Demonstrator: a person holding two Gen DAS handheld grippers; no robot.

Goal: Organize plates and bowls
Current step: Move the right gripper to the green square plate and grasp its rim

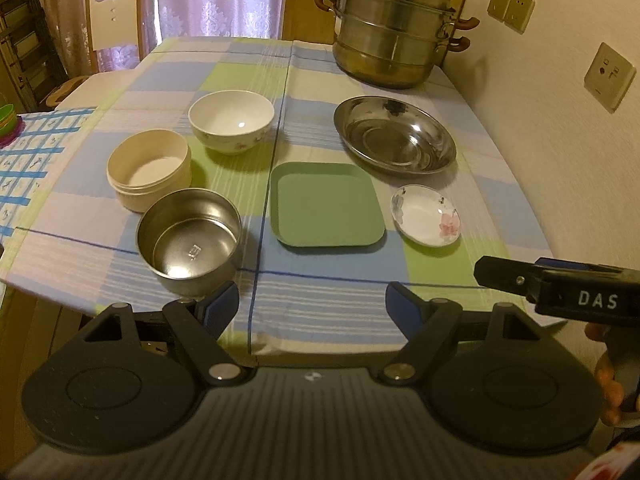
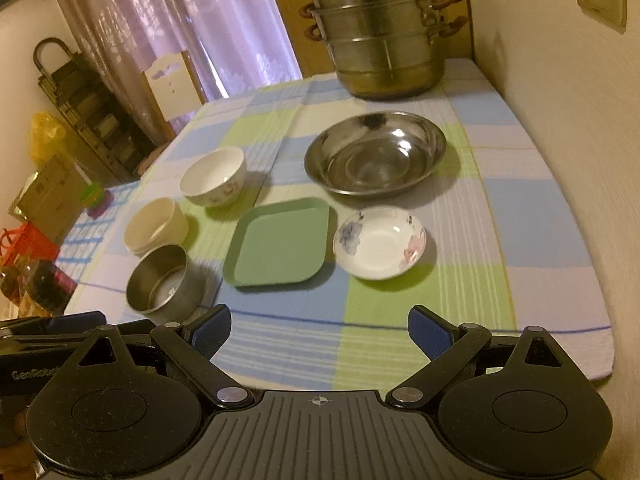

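Left gripper (image 1: 312, 304) agape, right gripper (image 2: 320, 328) agape, steel bowl (image 1: 189, 236) nearby

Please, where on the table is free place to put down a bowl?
Free: the near strip of tablecloth in front of the green plate and flowered saucer; also the right side beside the steel basin. Crowded: the left cluster around the steel bowl.

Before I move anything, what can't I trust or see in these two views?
- Steamer pot: lid top cut off by the frame edge in both views; contents hidden.
- Stamp inside the steel bowl: too small to read.
- Green plate: edges blurred, right wrist view.
- Right gripper: mostly out of frame in the left wrist view.
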